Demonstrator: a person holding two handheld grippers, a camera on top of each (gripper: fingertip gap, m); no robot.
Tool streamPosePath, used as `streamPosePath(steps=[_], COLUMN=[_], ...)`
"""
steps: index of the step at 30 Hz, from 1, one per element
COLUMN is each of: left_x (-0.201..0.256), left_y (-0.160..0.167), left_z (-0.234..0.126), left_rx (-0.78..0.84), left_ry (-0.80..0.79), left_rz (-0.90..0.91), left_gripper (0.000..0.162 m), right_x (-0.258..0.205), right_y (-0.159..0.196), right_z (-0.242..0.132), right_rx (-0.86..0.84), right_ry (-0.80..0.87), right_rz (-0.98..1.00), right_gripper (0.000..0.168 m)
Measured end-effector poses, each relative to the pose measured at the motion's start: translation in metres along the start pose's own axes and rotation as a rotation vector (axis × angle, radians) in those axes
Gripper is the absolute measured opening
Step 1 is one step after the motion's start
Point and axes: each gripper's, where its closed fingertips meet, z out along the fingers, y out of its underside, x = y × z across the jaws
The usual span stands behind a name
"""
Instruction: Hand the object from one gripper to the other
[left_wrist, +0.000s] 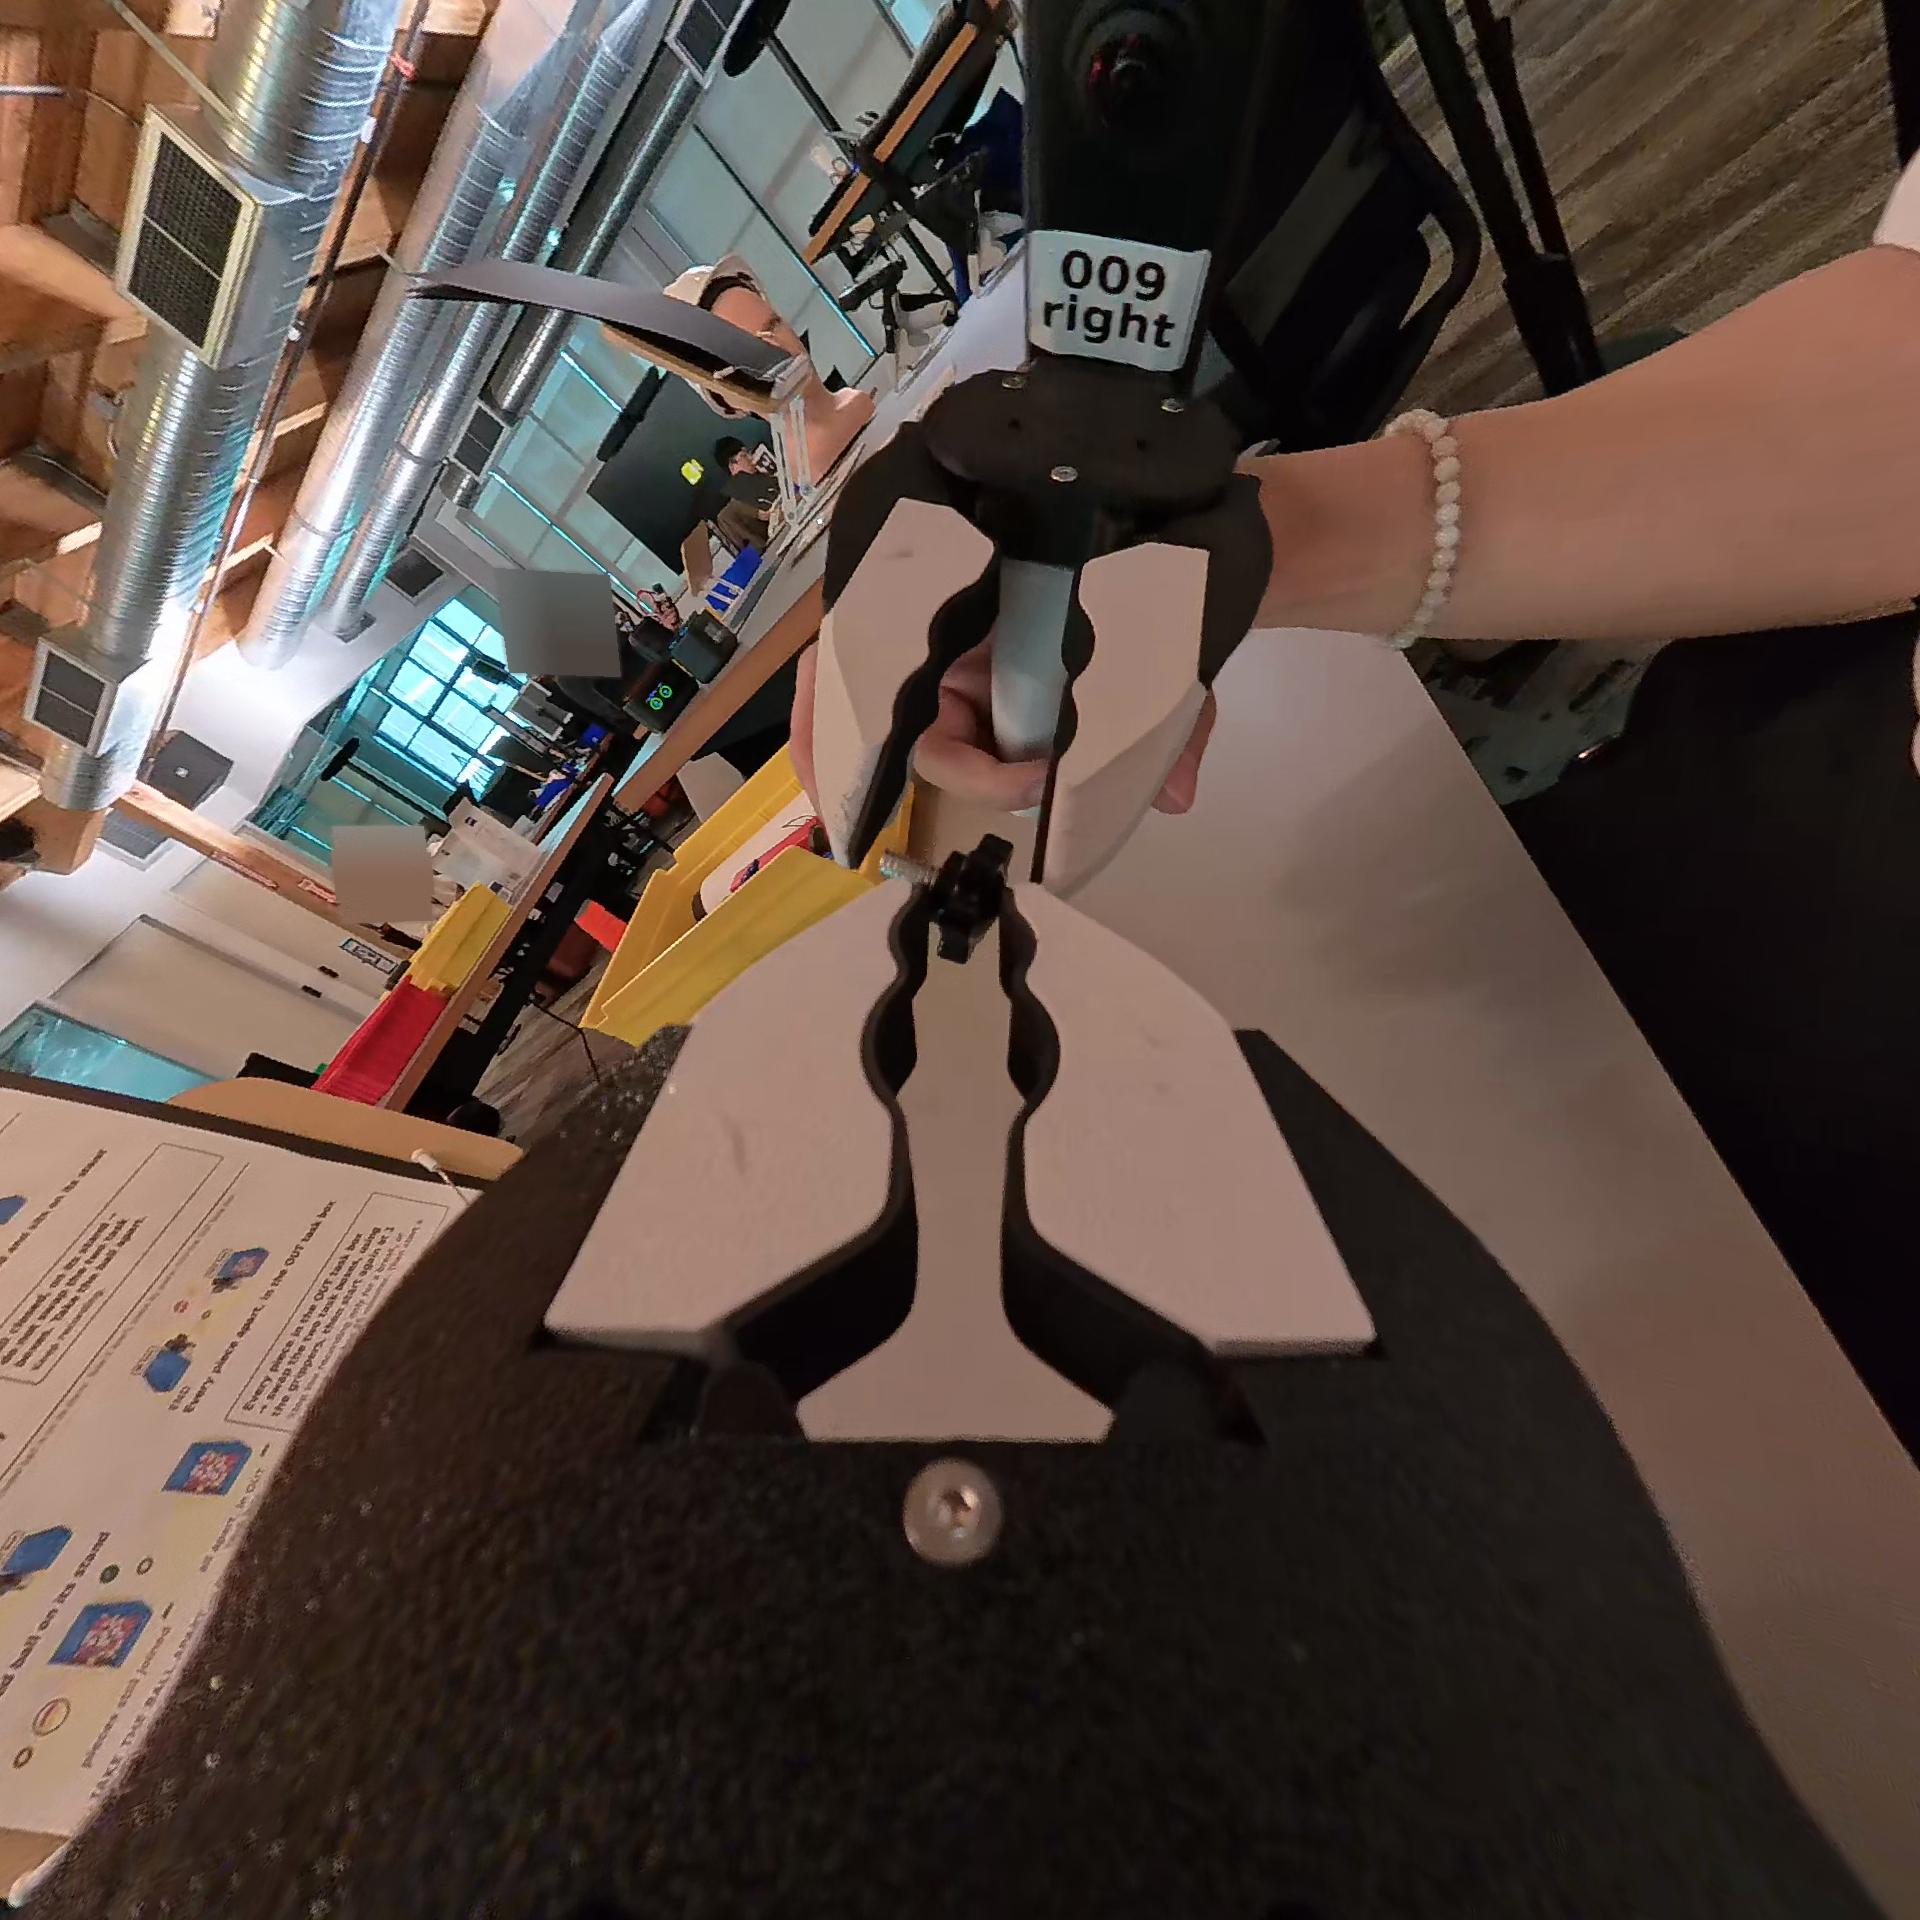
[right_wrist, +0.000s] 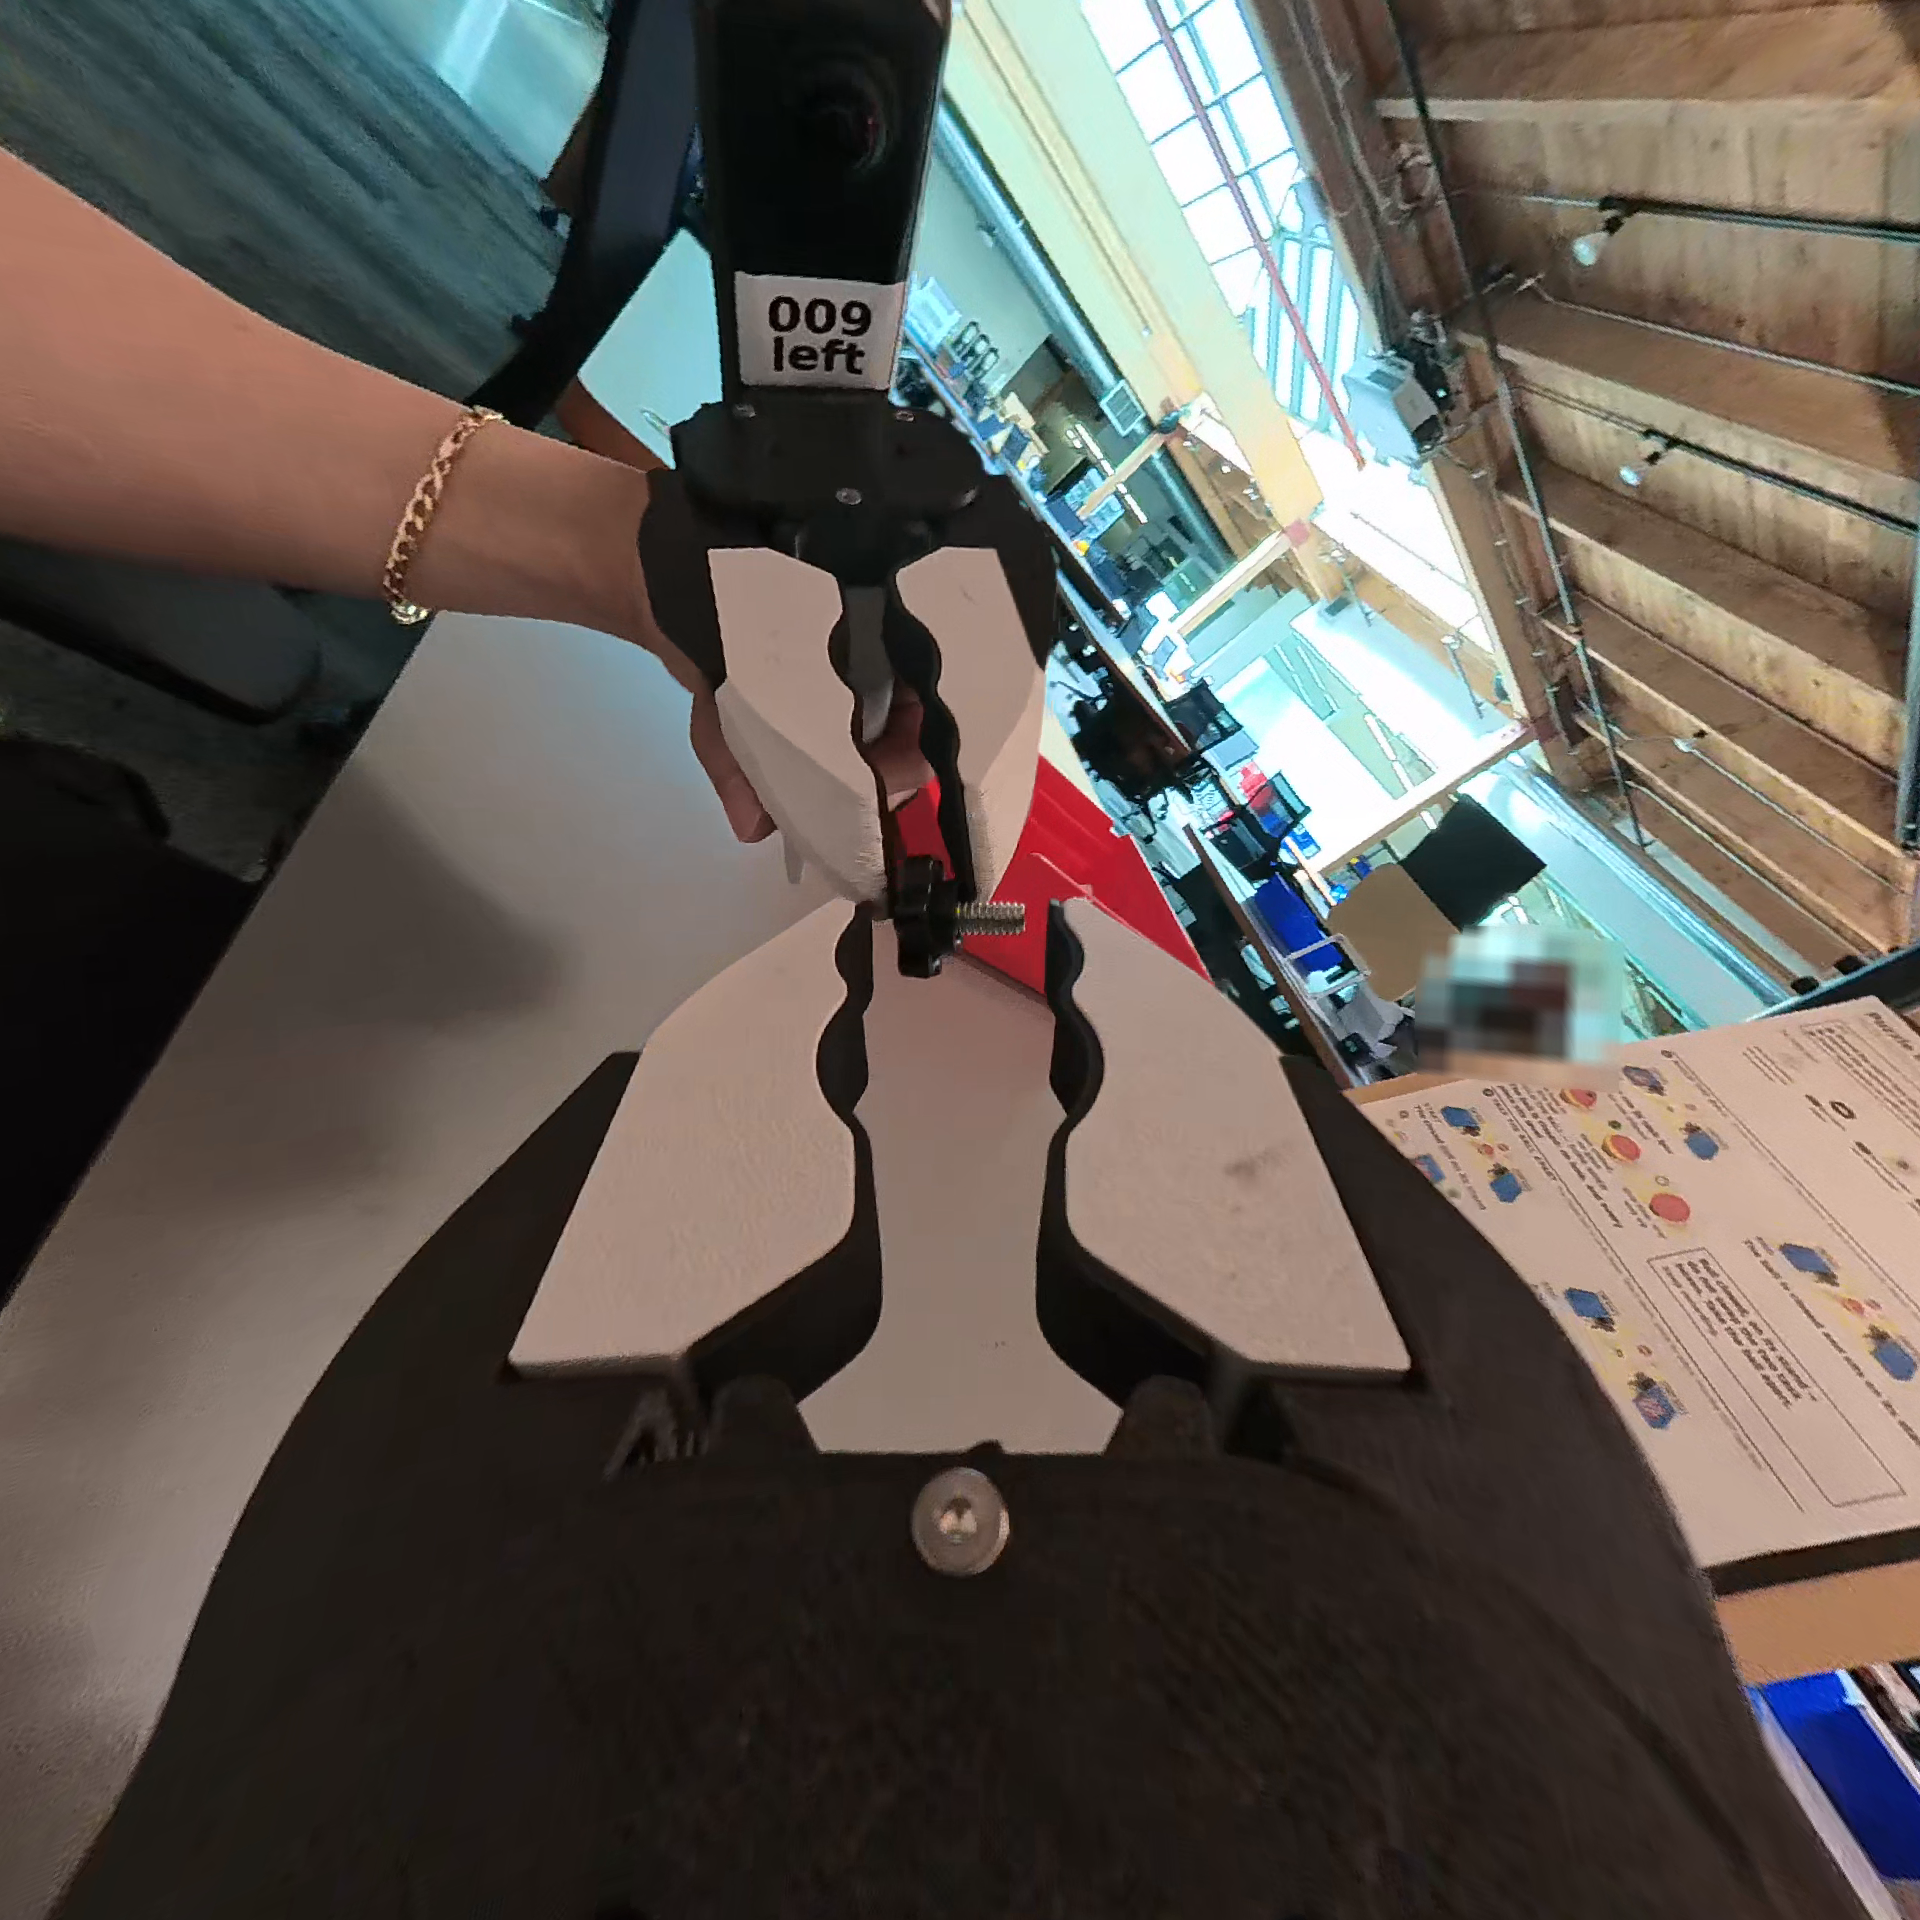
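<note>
The left gripper (left_wrist: 951, 914) clamps the knob screw (left_wrist: 961, 894); its thread points to 9 o'clock, across the right gripper (right_wrist: 951, 914), whose jaws stand apart around it.

You'll find a white printed label (right_wrist: 818, 330) on the left tongs (right_wrist: 920, 888), another label (left_wrist: 1117, 301) on the right tongs (left_wrist: 951, 868), and an illustrated instruction sheet (right_wrist: 1714, 1195) nearby.

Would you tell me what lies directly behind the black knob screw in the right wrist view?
A red bin shows behind the knob screw; the left tongs pinching it cover the rest.
</note>
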Motion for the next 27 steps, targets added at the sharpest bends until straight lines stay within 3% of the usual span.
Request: streamPosePath(steps=[3,12,17,19,21,24,27], left_x=[0.003,0.006,0.001,-0.005,-0.018,-0.017,-0.01], left_y=[0.001,0.005,0.009,0.009,0.01,0.003,0.012], left_z=[0.0,-0.001,0.002,0.002,0.003,0.005,0.007], left_rx=[-0.001,-0.012,-0.039,-0.03,-0.007,0.08,0.067], left_ry=[0.023,0.048,0.019,0.013,-0.013,0.129,0.218], left_rz=[-0.005,-0.041,-0.129,-0.281,-0.552,-0.993,-1.191], left_gripper=[0.012,0.012,0.019,0.025,0.036,0.048,0.046], right_x=[-0.004,-0.007,0.001,0.01,0.017,0.015,0.009], right_y=[0.001,0.004,0.01,0.013,0.016,0.017,0.015], right_z=[-0.001,0.001,0.0,-0.003,-0.008,-0.009,-0.008], right_rx=[-0.017,-0.03,-0.052,-0.079,-0.113,-0.131,-0.129], right_ry=[-0.044,-0.079,-0.017,0.062,0.124,0.132,0.113], right_rz=[0.001,0.045,0.065,0.008,-0.058,-0.106,-0.142], right_gripper=[0.024,0.023,0.023,0.023,0.023,0.023,0.023])
